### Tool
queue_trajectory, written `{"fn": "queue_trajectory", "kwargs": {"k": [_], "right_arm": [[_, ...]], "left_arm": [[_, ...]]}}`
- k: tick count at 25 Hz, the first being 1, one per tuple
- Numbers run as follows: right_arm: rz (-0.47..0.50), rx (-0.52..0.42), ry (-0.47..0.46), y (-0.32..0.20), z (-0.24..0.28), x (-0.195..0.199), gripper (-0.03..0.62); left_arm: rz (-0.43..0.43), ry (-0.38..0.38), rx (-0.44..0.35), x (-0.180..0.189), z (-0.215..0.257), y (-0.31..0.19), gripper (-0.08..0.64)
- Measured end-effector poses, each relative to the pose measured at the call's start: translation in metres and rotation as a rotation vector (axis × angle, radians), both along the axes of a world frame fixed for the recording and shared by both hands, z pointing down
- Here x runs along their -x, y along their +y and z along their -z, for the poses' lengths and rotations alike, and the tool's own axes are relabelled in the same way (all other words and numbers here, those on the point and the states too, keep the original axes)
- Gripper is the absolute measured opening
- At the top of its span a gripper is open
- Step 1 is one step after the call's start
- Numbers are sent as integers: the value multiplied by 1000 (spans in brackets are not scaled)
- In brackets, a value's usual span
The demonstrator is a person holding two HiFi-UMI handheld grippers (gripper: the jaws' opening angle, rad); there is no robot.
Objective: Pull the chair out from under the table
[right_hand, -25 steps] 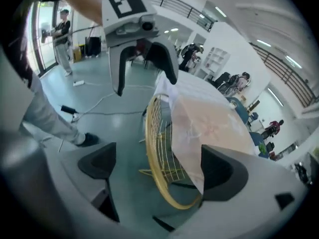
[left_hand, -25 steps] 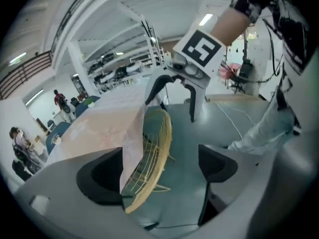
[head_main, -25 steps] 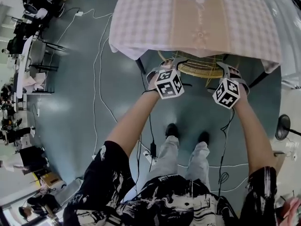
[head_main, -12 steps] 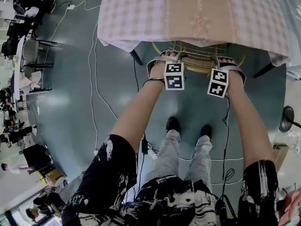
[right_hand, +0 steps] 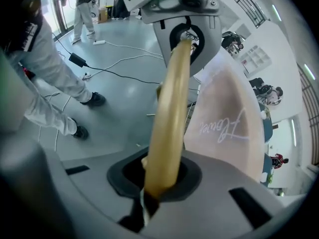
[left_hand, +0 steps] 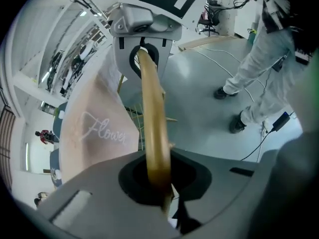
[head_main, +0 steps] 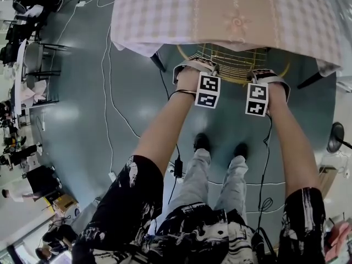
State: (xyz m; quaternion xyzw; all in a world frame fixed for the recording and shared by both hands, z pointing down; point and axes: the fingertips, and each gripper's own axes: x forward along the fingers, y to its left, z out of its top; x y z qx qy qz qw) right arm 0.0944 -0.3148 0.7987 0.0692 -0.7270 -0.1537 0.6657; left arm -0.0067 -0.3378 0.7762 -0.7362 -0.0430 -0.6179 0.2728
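I see the left gripper [left_hand: 158,178] and right gripper [right_hand: 159,176] with jaws just closed, clamped on the chair rail [left_hand: 152,108] under the checked-cloth worktop [head_main: 165,15]. Cables [head_main: 103,92] cross the grey floor [head_main: 71,125].

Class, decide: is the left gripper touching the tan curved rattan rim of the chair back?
Touching. In the left gripper view, the left gripper has just closed its jaws on the tan curved rattan rim, which runs between them.

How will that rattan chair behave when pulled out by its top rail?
The rattan chair is probably light: thin open canework. Its rounded top rail looks stiff but smooth, perhaps slippery. The draped tablecloth may snag it.
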Motion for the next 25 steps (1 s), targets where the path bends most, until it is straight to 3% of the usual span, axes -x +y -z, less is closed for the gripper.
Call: {"fn": "queue_trajectory", "kwargs": {"k": [5, 10, 25], "right_arm": [[-55, -15, -14, 2, 1, -1, 18], [-34, 7, -5, 26, 2, -4, 17], [-65, 120, -18, 178, 3, -2, 18]], "left_arm": [[10, 4, -11, -1, 1, 4, 12], [49, 11, 6, -2, 3, 34, 12], [78, 27, 76, -1, 5, 184, 12]]}}
